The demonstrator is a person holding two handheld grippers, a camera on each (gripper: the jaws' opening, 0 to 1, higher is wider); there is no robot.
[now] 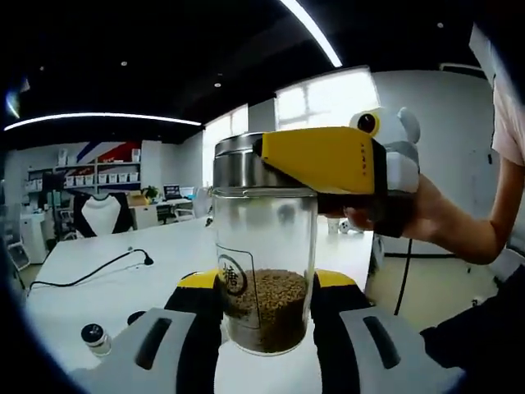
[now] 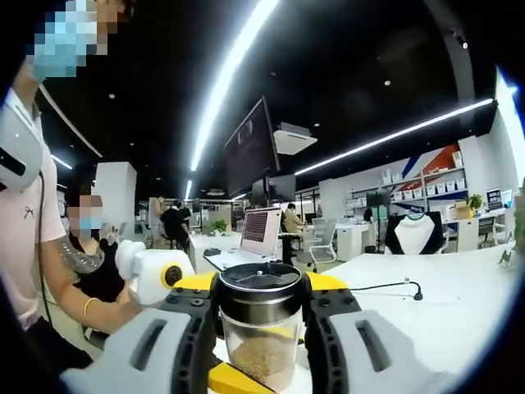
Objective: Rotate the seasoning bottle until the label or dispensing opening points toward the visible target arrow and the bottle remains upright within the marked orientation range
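Note:
The seasoning bottle [image 1: 264, 271] is clear glass with a steel lid [image 1: 238, 164], upright, and holds brown granules in its lower third. A round printed label [image 1: 233, 276] faces left of the left gripper view's centre. My left gripper [image 1: 267, 300] is shut on the lower glass body, with a yellow-tipped finger on each side. My right gripper [image 1: 254, 164] comes in from the right with its yellow finger [image 1: 324, 160] across the lid. In the right gripper view, the right gripper [image 2: 261, 300] is shut on the lid [image 2: 261, 287]. The left gripper's white body [image 2: 156, 275] is behind it on the left.
A white table [image 1: 123, 287] lies under the bottle. A small dark-capped jar [image 1: 94, 336] stands near its front left, and a black cable [image 1: 98, 267] runs across it. A person's hand and forearm [image 1: 459, 222] hold the right gripper. Desks, chairs and shelves stand beyond.

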